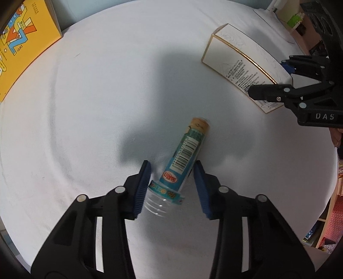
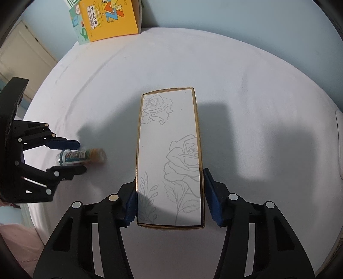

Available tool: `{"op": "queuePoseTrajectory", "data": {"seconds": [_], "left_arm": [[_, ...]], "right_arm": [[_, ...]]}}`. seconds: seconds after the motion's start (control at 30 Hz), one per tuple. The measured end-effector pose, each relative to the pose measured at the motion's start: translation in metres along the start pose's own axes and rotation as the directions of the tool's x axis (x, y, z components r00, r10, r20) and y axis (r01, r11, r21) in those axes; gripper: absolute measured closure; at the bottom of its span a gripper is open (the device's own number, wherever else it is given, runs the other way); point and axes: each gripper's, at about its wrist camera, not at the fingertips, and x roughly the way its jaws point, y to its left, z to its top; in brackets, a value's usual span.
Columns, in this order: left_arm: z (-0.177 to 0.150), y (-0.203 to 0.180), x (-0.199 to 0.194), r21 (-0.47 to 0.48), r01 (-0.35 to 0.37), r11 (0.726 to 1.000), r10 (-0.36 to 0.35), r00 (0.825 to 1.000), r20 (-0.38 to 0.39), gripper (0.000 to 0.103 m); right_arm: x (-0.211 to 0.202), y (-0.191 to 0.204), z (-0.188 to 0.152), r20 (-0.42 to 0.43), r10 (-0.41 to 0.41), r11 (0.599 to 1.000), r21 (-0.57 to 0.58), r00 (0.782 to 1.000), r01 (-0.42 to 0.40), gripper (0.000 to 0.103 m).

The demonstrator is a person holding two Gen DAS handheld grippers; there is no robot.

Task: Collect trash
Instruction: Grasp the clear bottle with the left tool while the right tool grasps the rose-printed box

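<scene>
A small clear plastic bottle [image 1: 184, 159] with a teal label and barcode lies on the white cloth. My left gripper [image 1: 172, 171] is open, its blue pads on either side of the bottle's near end; the left pad is at the bottle's clear end, the right pad stands apart. The bottle also shows in the right wrist view [image 2: 82, 156] between the left gripper's fingers. A long white box [image 2: 169, 158] with rose drawings and a gold edge lies flat. My right gripper [image 2: 169, 188] is open around its near end, pads close to both sides. The box also shows in the left wrist view [image 1: 242, 64].
A yellow book [image 1: 21, 40] stands at the far left edge of the round white-covered table [image 1: 96, 96]; it also shows in the right wrist view [image 2: 109, 19] with a green book beside it. Shelves and clutter lie beyond the table's right edge.
</scene>
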Motion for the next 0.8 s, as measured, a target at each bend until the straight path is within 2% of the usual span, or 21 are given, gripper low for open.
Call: {"op": "queuePoseTrajectory", "data": {"seconds": [0.13,0.17,0.57,0.8], "left_arm": [[-0.009,0.004,0.0,0.003,0.02,1.0,-0.02,1.0,0.009,0.074],[-0.01,0.002,-0.002,0.006,0.021,1.0,-0.021,1.0,0.011,0.084],[-0.009,0.005,-0.013,0.013,0.021,1.0,-0.022,0.999,0.032,0.083],[-0.033,-0.003,-0.037,0.022,0.009,1.0,-0.01,0.998,0.056,0.083]], "right_arm": [[-0.003,0.001,0.0,0.005,-0.007,1.0,0.006,1.0,0.007,0.052],[-0.004,0.0,-0.001,0.007,-0.007,1.0,0.008,1.0,0.007,0.052],[-0.011,0.014,-0.005,0.012,-0.013,1.0,0.006,1.0,0.012,0.053],[-0.021,0.025,-0.007,0.031,-0.027,1.0,0.007,0.999,0.027,0.053]]}}
